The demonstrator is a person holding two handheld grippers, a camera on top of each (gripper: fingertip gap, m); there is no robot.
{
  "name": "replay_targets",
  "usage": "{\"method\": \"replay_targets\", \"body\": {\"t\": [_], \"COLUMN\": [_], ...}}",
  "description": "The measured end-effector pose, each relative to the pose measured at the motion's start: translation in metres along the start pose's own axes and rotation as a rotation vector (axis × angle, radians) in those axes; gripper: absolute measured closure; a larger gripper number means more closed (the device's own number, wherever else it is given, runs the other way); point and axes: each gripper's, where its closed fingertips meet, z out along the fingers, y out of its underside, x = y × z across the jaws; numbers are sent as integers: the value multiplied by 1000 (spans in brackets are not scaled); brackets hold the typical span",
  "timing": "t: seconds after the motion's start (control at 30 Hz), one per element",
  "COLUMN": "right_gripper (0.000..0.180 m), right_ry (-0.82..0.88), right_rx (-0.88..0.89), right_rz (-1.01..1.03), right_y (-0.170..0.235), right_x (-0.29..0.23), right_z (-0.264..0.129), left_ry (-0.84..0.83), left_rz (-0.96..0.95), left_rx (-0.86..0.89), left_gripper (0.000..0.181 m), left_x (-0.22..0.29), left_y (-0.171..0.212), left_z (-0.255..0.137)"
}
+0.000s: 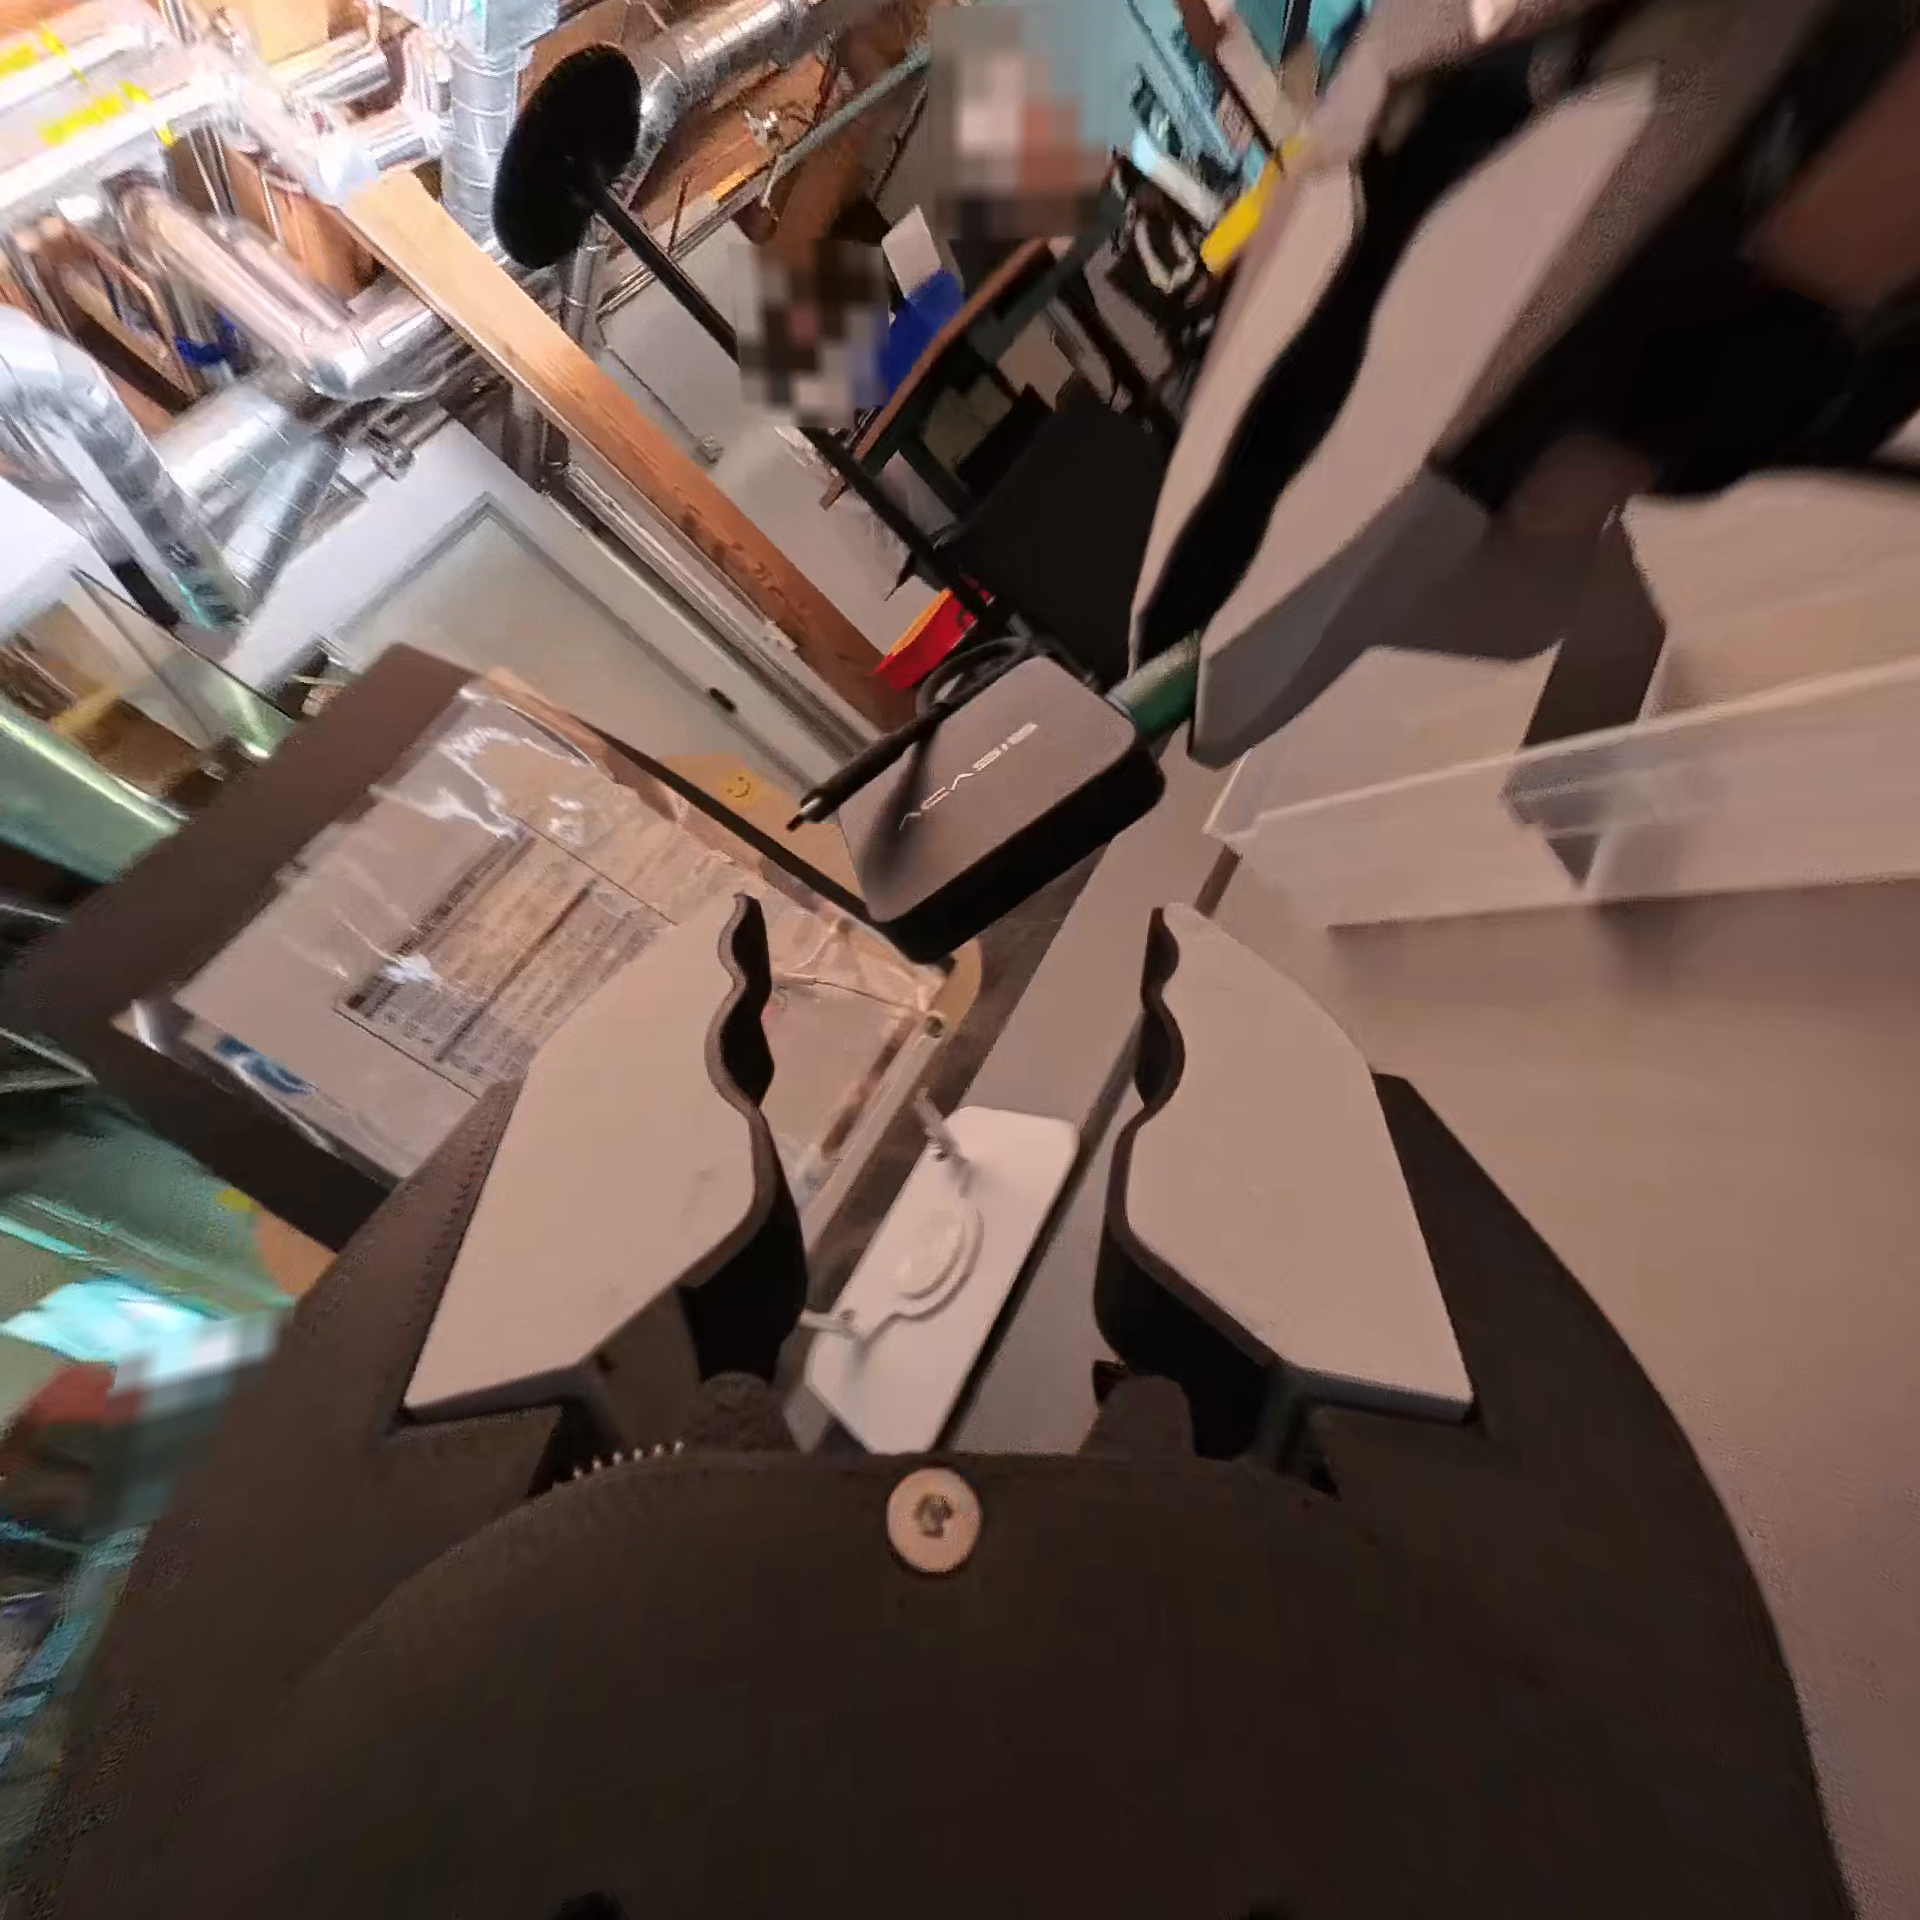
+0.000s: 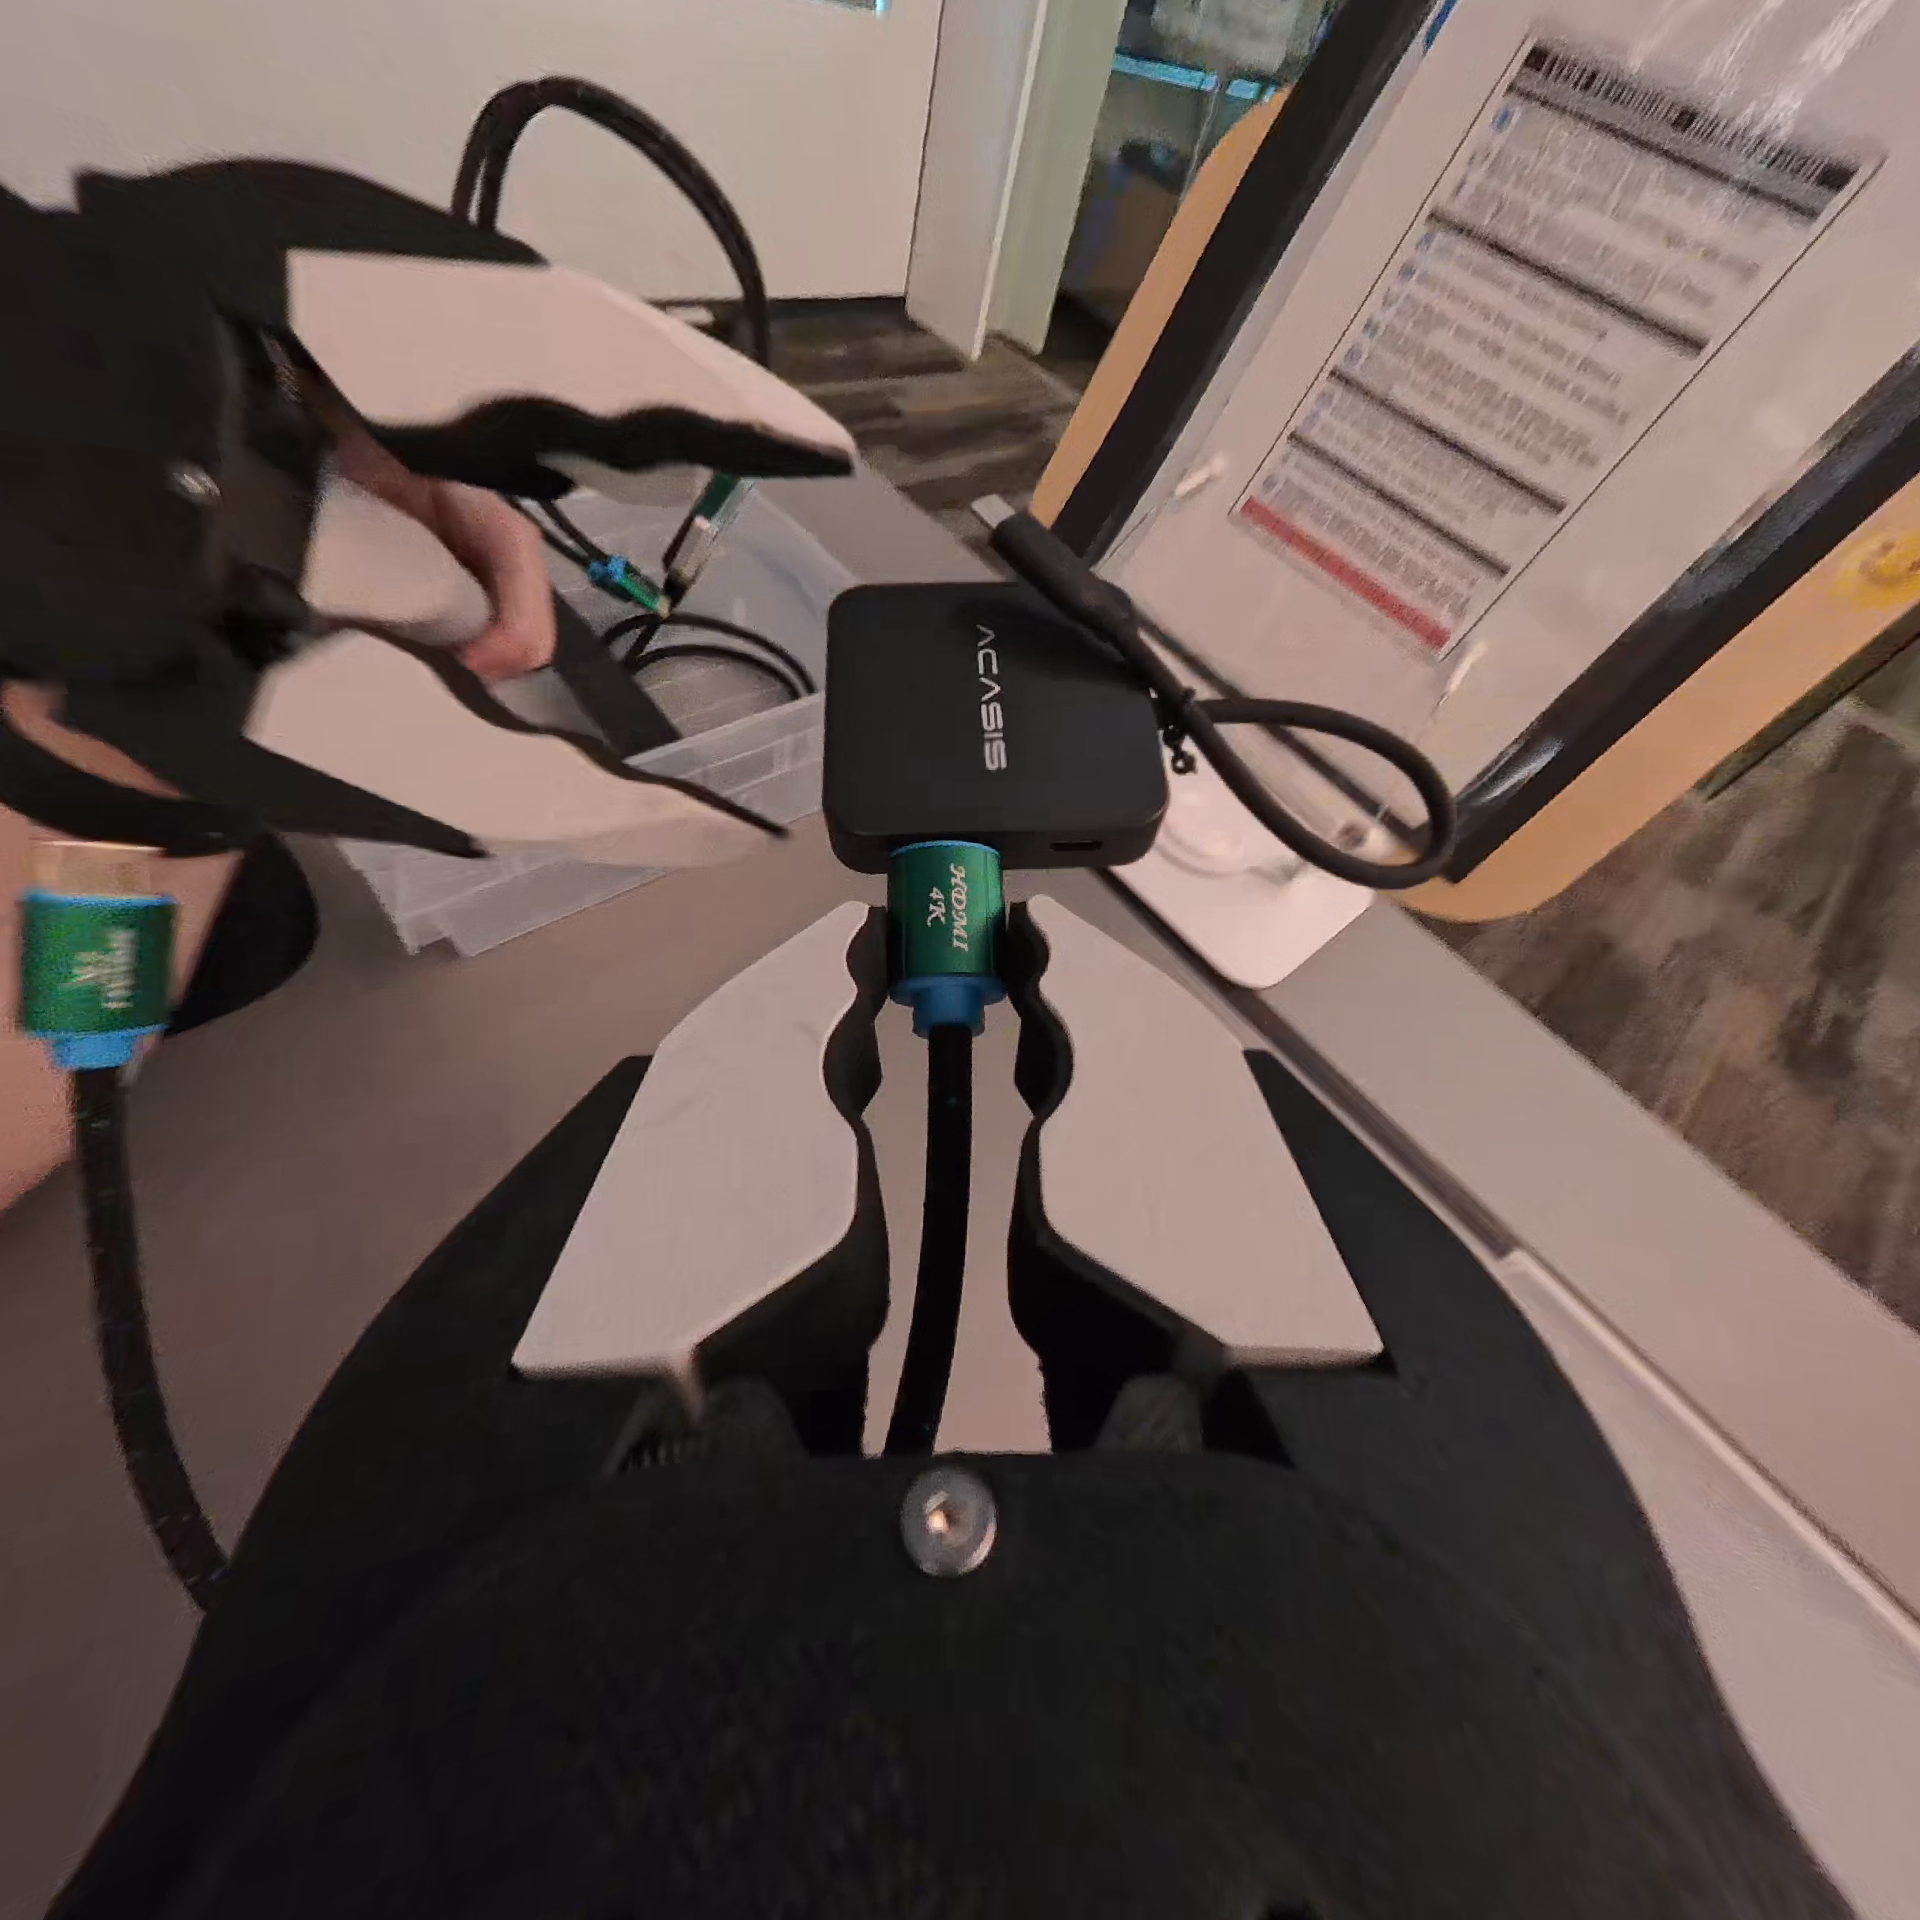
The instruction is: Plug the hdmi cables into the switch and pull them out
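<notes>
Two fingers of right gripper (image 2: pixel 943 940) clamp green plug (image 2: pixel 943 914), seated in switch (image 2: pixel 977 717).

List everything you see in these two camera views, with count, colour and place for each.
Flat square switch box: one, black, on the grey table, centre.
Plugged HDMI connector: one, green with blue collar, seated in the switch's near edge, black braided cable trailing back.
Loose HDMI connector: one, green and blue, far left, unplugged.
Short attached lead: one, black, looping right of the switch.
Clear plastic bin: one, left of the switch, holding more cables.
Laminated sheet: one, white, right.
Right gripper: fingers around the plugged connector.
Left gripper: open, empty, short of the switch.
</notes>
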Motion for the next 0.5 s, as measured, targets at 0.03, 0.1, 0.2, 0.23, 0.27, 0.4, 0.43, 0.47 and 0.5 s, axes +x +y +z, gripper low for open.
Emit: {"method": "replay_targets", "body": {"t": [0.03,0.1,0.2,0.23,0.27,0.4,0.43,0.47,0.5], "right_gripper": [157,157,157,157,157,157,157,157,157], "right_ry": [-21,-54,-52,-52,-71,-99,-96,-95,-95], "right_rx": [-20,-70,-155,-176,-192,-223,-227,-234,-239], "right_rz": [22,51,57,63,73,94,91,88,82], "right_y": [3,9,22,26,29,34,34,35,37], "right_x": [-2,-6,-7,-7,-9,-12,-12,-12,-12], "right_z": [-2,-5,-6,-5,-5,-3,-3,-3,-4], "left_ry": [-33,-67,-84,-84,-84,-69,-66,-73,-73], "left_rz": [68,185,300,334,363,474,499,514,516], "left_rx": [-26,-62,-68,-77,-72,-43,-40,-39,-41], "left_gripper": [116,117,123,125,129,151,161,165,166], "left_x": [3,11,24,28,32,50,53,54,55], "left_y": [3,6,6,7,7,4,5,6,8], "left_z": [7,17,27,30,32,38,40,41,42]}}
